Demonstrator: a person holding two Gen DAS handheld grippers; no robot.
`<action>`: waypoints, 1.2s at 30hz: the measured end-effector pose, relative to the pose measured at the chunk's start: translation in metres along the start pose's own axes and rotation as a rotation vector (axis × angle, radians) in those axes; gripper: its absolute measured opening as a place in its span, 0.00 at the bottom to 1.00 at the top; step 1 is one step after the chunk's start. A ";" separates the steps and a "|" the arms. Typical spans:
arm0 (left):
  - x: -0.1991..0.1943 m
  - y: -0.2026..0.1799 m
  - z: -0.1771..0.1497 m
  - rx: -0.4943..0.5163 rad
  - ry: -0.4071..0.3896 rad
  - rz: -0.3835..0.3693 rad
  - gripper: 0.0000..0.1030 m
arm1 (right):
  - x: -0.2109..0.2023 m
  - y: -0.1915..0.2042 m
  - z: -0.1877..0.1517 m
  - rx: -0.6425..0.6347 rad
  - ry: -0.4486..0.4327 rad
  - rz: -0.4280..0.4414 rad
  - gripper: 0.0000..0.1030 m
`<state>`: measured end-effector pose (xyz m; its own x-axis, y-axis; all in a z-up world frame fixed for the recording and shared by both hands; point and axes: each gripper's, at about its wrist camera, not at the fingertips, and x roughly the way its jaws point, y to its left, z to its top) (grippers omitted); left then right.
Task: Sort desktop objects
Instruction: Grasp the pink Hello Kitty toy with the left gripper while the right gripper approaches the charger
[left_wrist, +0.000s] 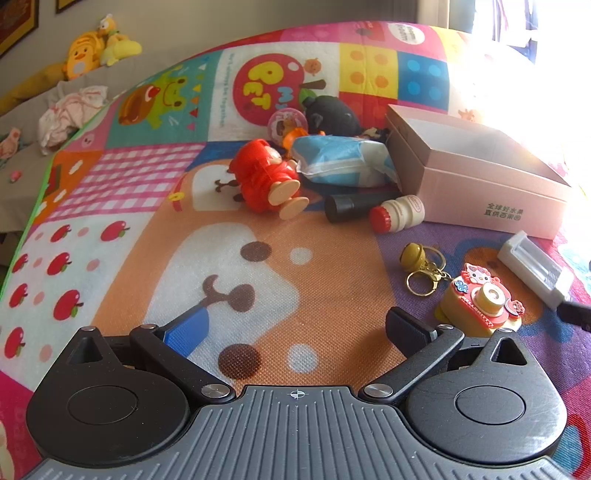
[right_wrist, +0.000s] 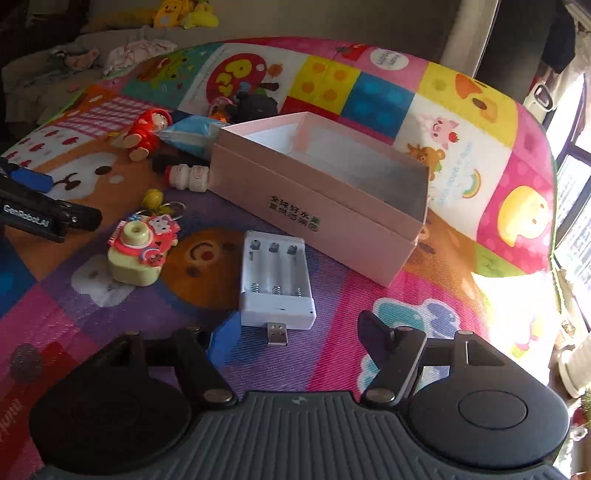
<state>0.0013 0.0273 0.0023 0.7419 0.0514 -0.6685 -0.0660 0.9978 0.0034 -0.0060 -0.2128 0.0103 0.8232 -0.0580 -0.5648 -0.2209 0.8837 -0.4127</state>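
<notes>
An open pink box (left_wrist: 480, 173) (right_wrist: 332, 199) sits on the colourful mat and looks empty. A white battery charger (right_wrist: 275, 280) (left_wrist: 532, 269) lies just ahead of my right gripper (right_wrist: 299, 336), which is open and empty. A toy camera (left_wrist: 480, 302) (right_wrist: 142, 247) lies right of my left gripper (left_wrist: 295, 328), which is open and empty over the mat. A bell keychain (left_wrist: 421, 266) (right_wrist: 159, 203), a small bottle (left_wrist: 397, 214) (right_wrist: 188, 177), a black tube (left_wrist: 347, 206), a red doll (left_wrist: 266, 177) (right_wrist: 144, 133) and a blue tissue pack (left_wrist: 343, 158) lie left of the box.
A black plush toy (left_wrist: 332, 114) and a pink round toy (left_wrist: 286, 123) lie behind the tissue pack. The left gripper shows at the left edge of the right wrist view (right_wrist: 44, 206). Beyond the mat's far edge are yellow plush toys (left_wrist: 96, 48) and crumpled cloth (left_wrist: 70, 110).
</notes>
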 end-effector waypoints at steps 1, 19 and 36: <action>0.000 0.000 0.000 0.000 0.000 0.000 1.00 | 0.003 -0.004 0.000 0.009 -0.004 -0.077 0.68; -0.004 -0.068 0.003 0.279 0.006 -0.455 1.00 | 0.000 -0.061 -0.038 0.646 0.044 0.327 1.00; -0.014 -0.088 -0.006 0.259 -0.001 -0.476 1.00 | 0.002 -0.063 -0.038 0.674 0.035 0.336 1.00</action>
<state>-0.0073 -0.0619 0.0066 0.6504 -0.4087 -0.6403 0.4440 0.8885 -0.1162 -0.0106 -0.2868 0.0080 0.7483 0.2596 -0.6104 -0.0797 0.9488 0.3058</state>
